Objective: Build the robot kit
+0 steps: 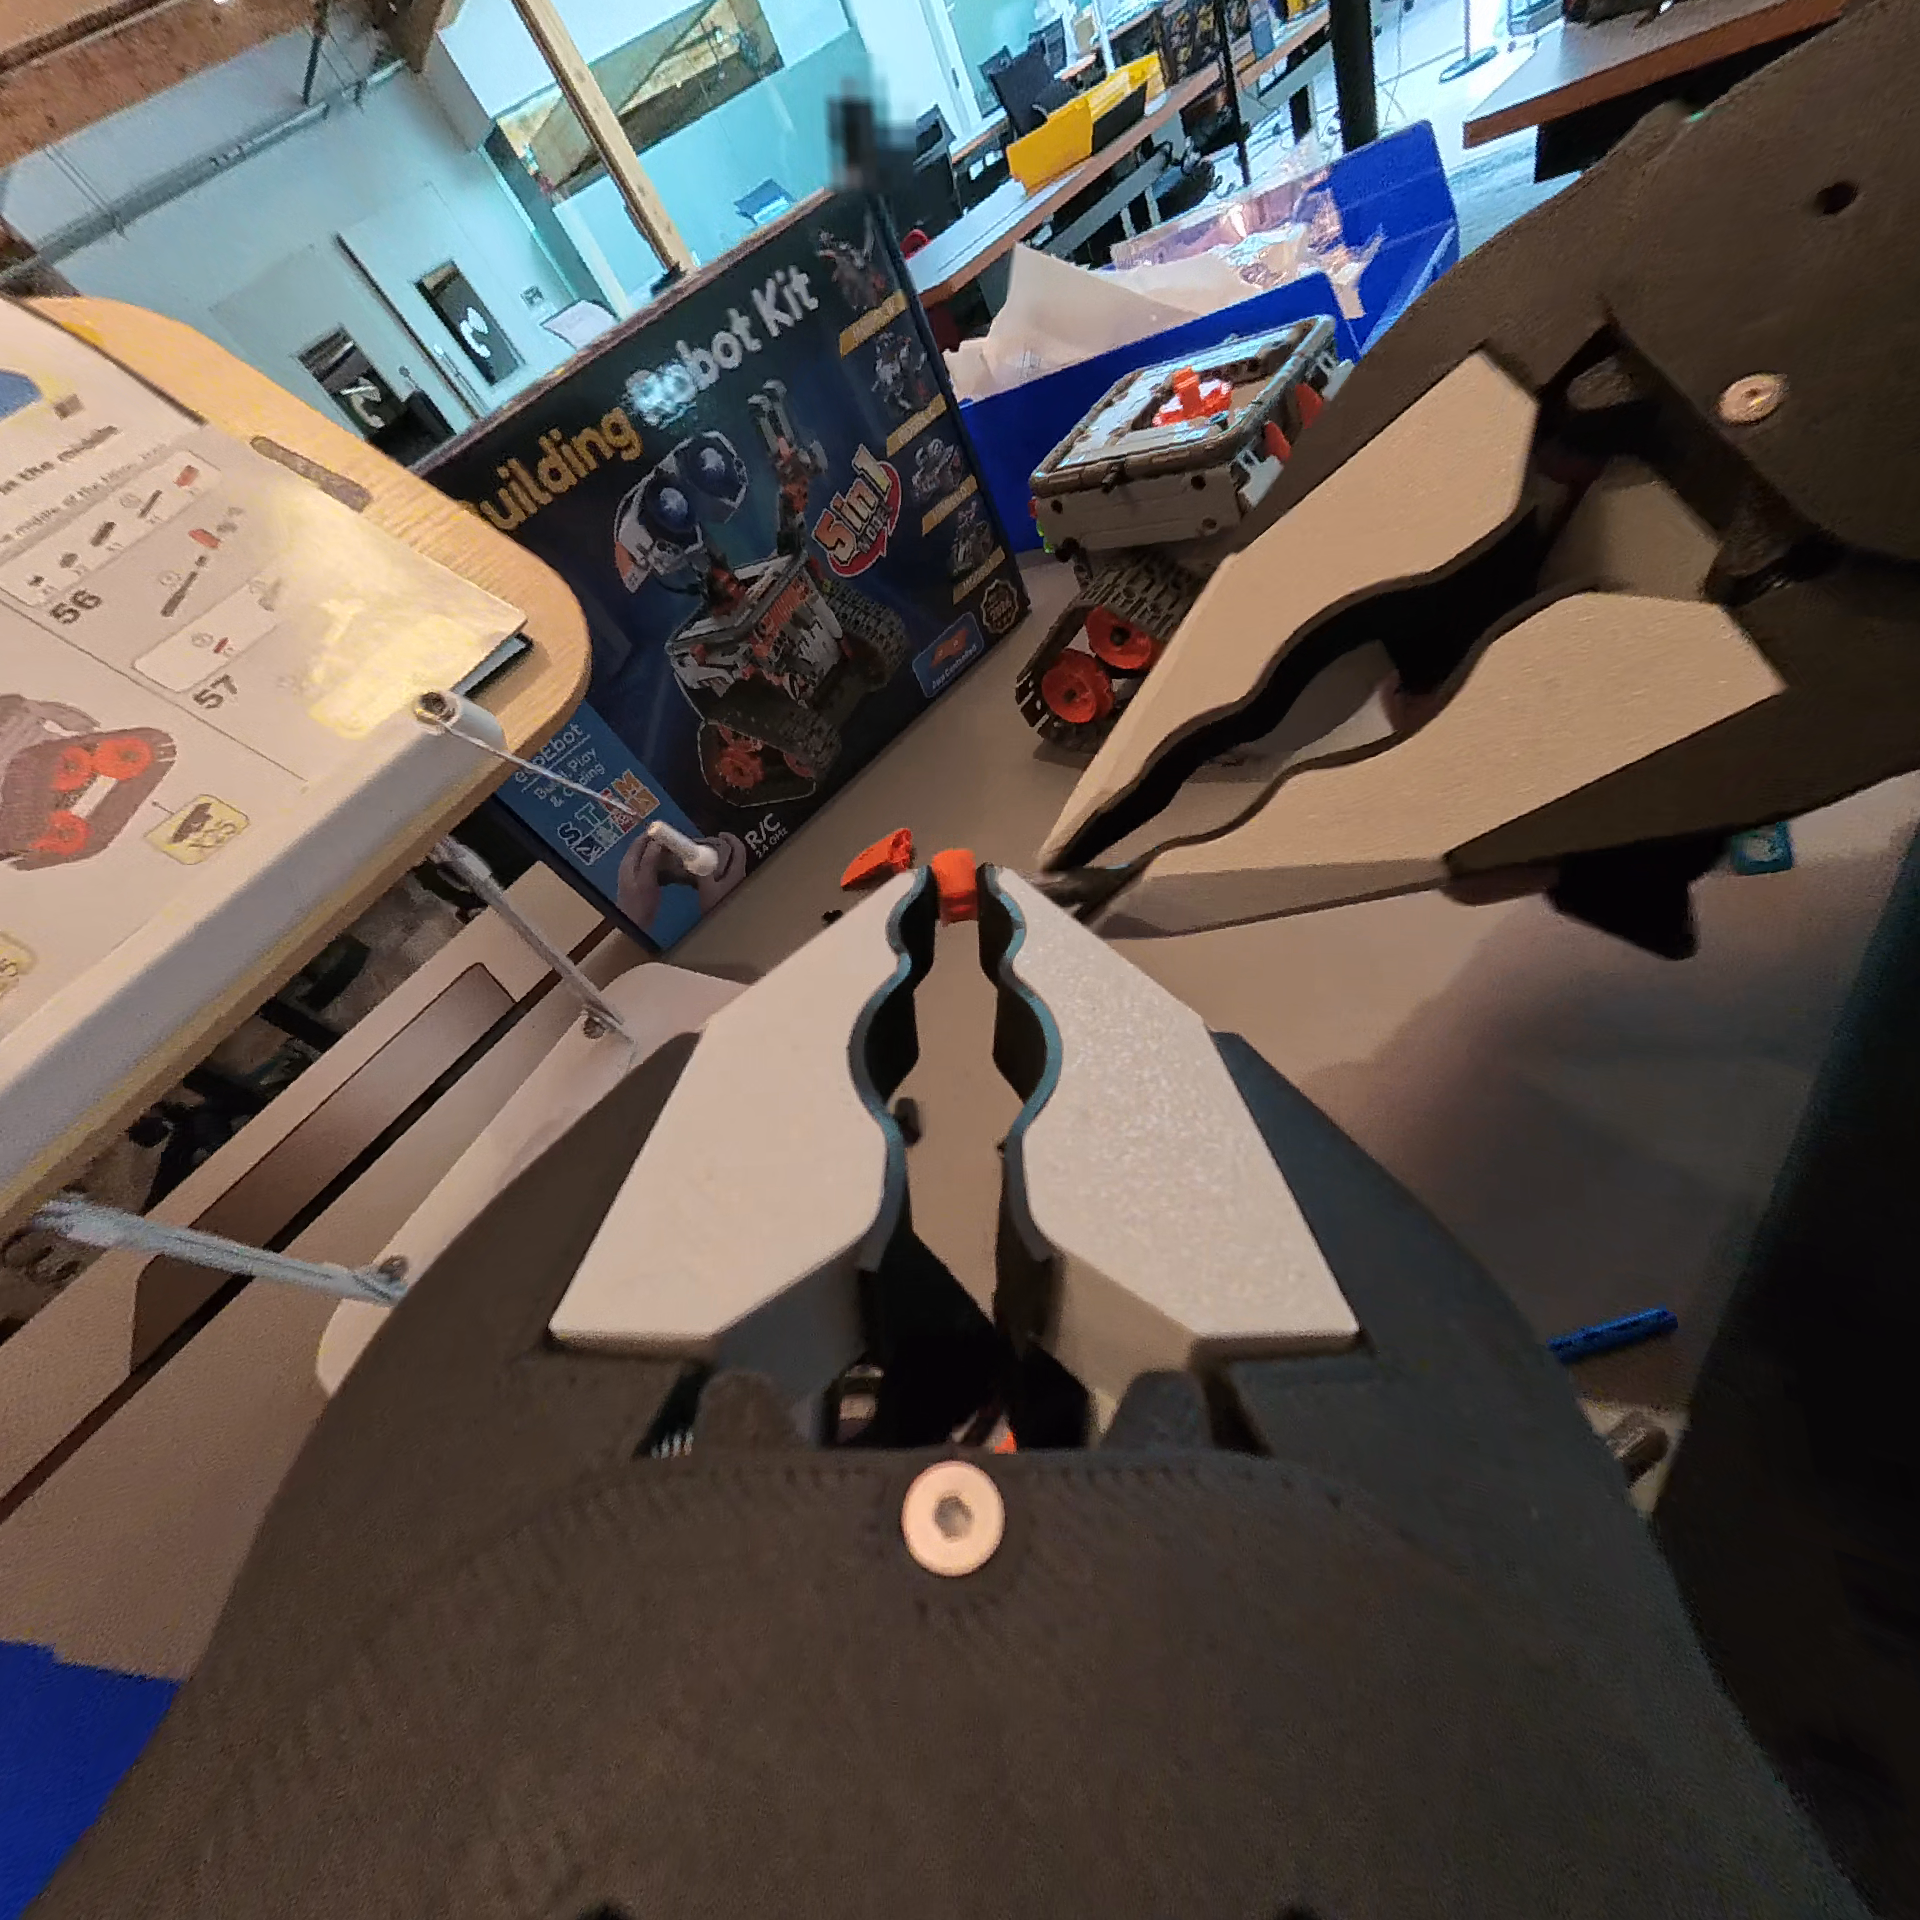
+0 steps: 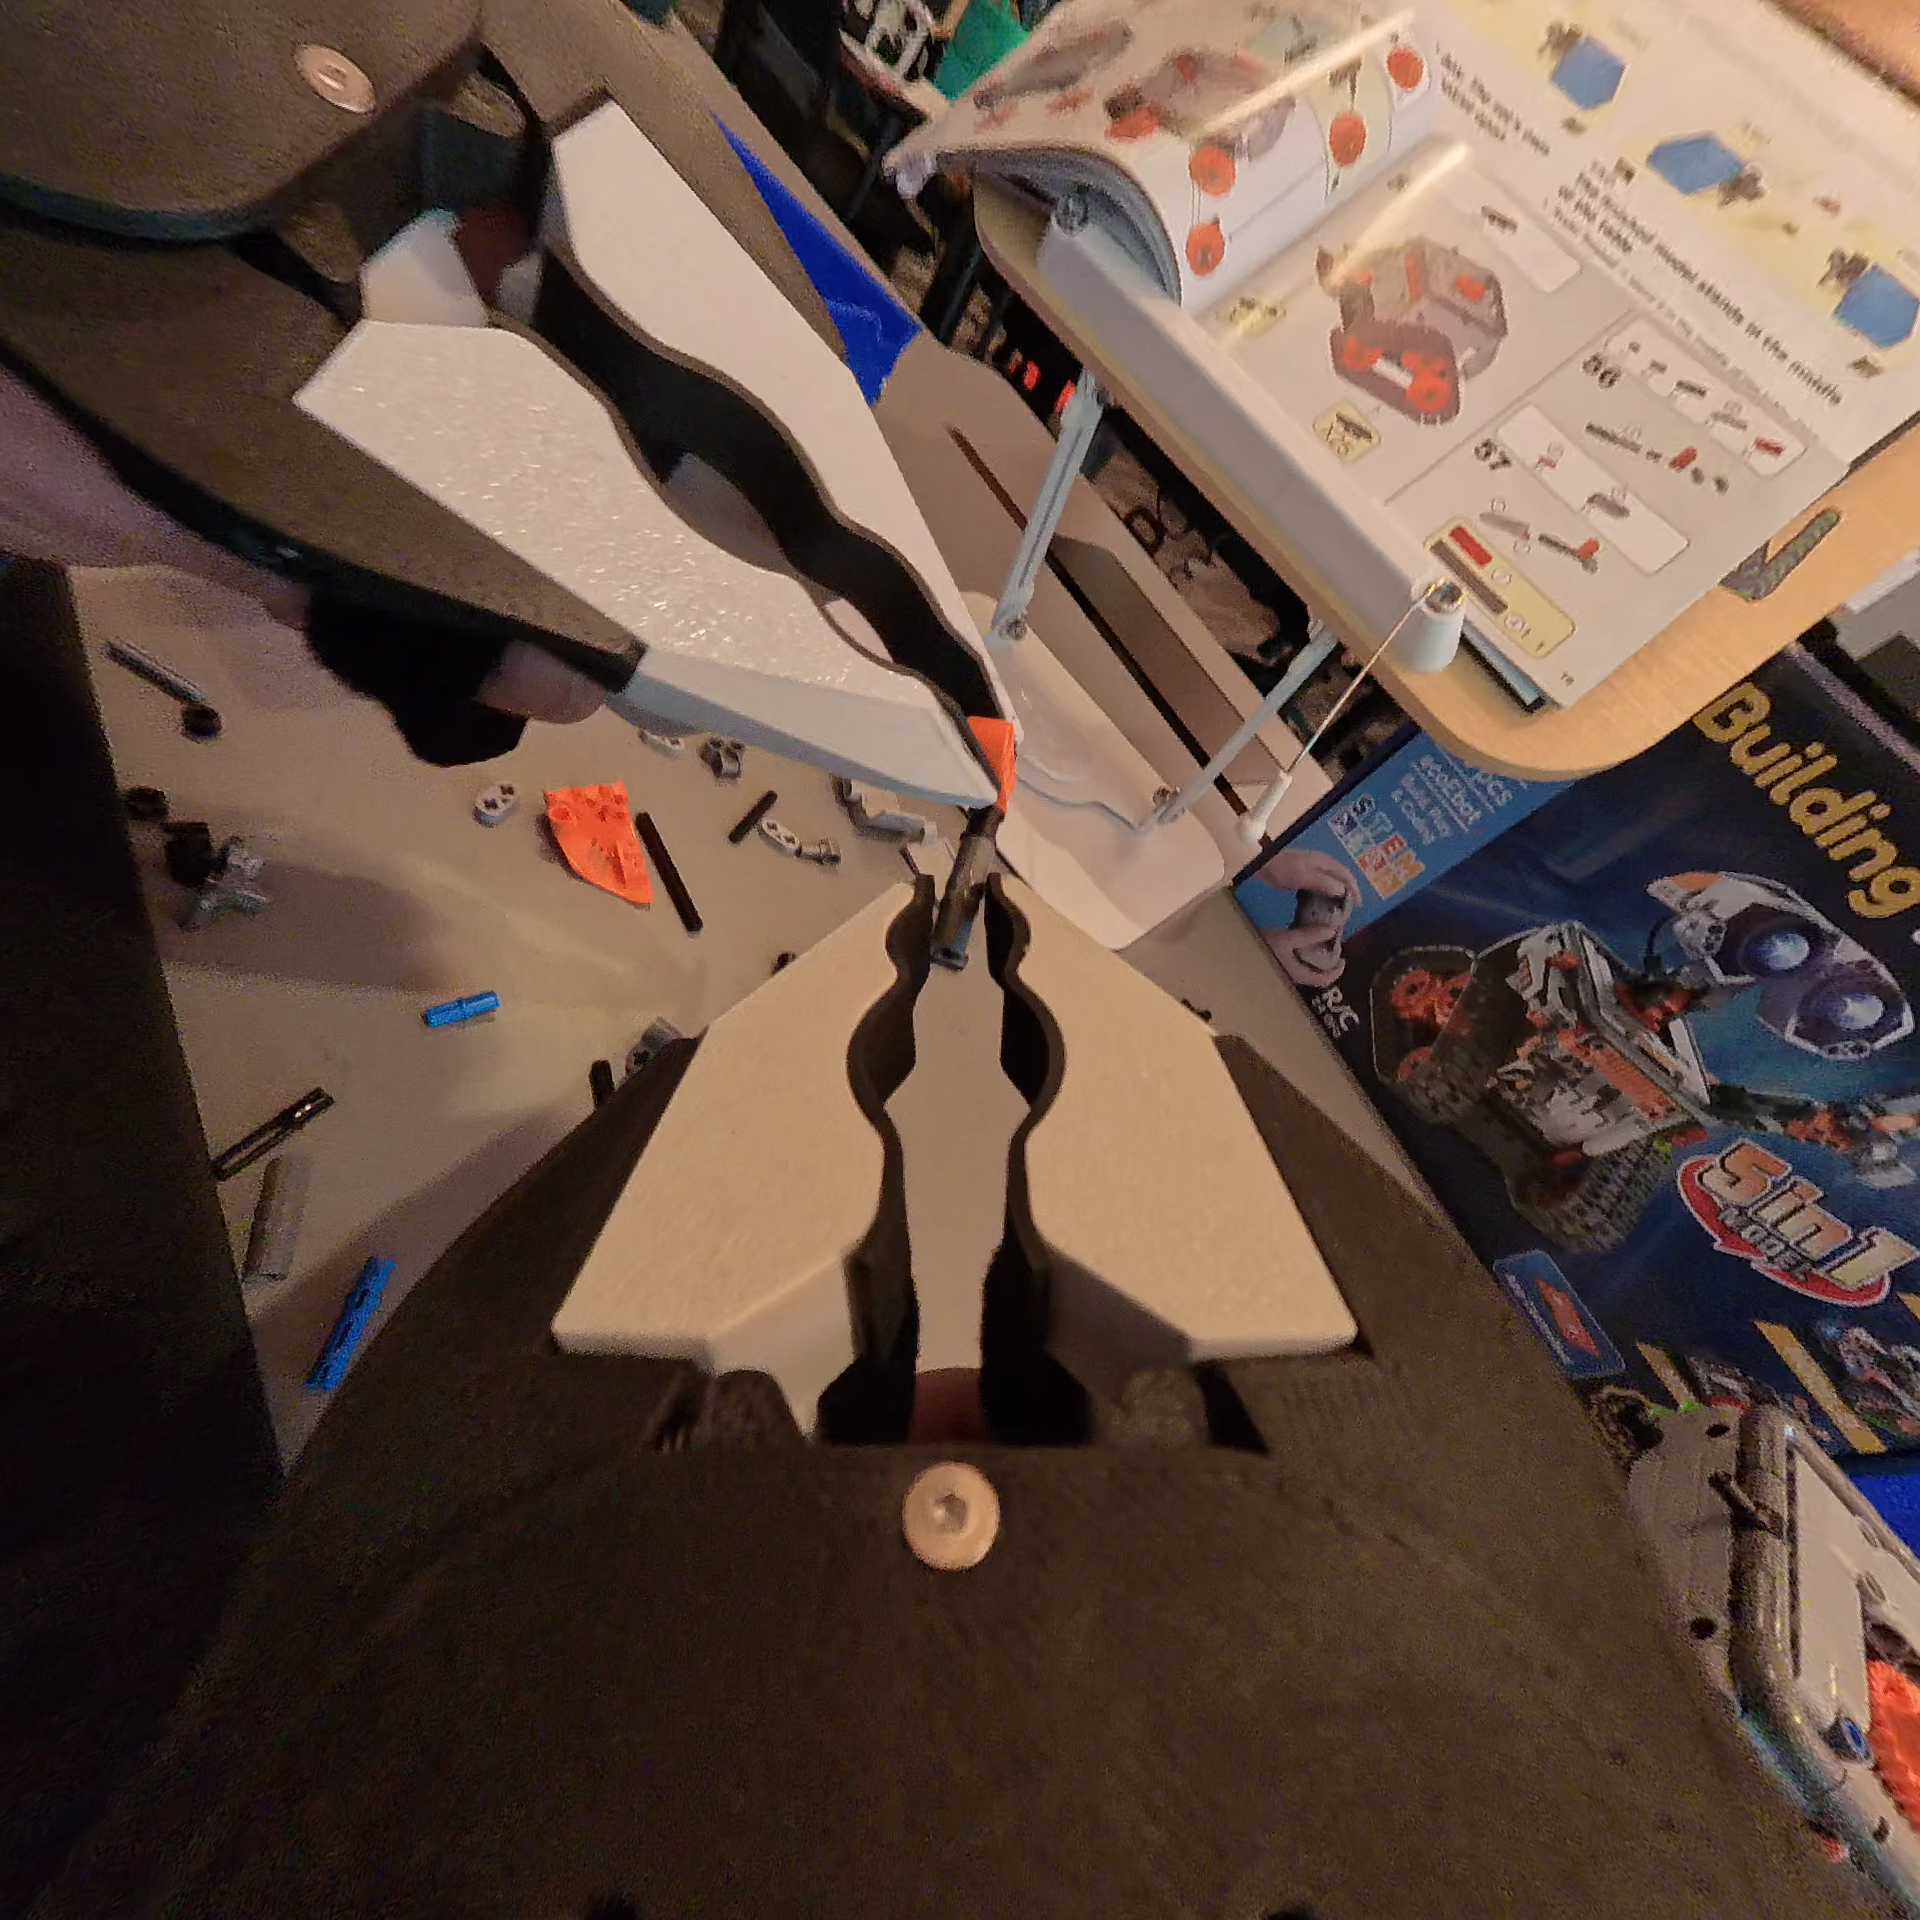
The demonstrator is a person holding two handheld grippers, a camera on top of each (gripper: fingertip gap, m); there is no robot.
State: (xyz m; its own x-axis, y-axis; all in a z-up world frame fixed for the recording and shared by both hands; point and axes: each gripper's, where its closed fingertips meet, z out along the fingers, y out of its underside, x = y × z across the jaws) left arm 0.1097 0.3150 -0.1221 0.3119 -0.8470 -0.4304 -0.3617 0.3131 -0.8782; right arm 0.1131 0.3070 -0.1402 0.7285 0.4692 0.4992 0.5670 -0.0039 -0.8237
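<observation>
My left gripper [image 1: 951,883] is closed down on a small orange plastic building piece [image 1: 952,881], pinched right at the fingertips; my right gripper [image 2: 961,914] is likewise closed, clamping a short dark grey plastic pin [image 2: 961,902] at its tips. The two parts sit tip to tip, the pin's free end just at the orange piece, though I cannot tell whether it is seated in it. As I judge it, lining the pin's axis up squarely matters most here, since both holds are shallow and either part could twist out under a sideways push; a slow, straight press along the pin would serve better than force.

On the pale tabletop [image 2: 416,935] beneath lie loose parts: a flat orange wedge plate [image 2: 601,840], a black axle rod [image 2: 668,871] just beside it, a small blue pin [image 2: 460,1009], a longer blue beam [image 2: 350,1322] nearer me. Further out stand the grey tracked model with orange wheels [image 1: 1153,540], a dark blue printed kit box [image 1: 748,540], and the open instruction booklet [image 1: 156,623] on a tilted wooden stand [image 1: 520,582].
</observation>
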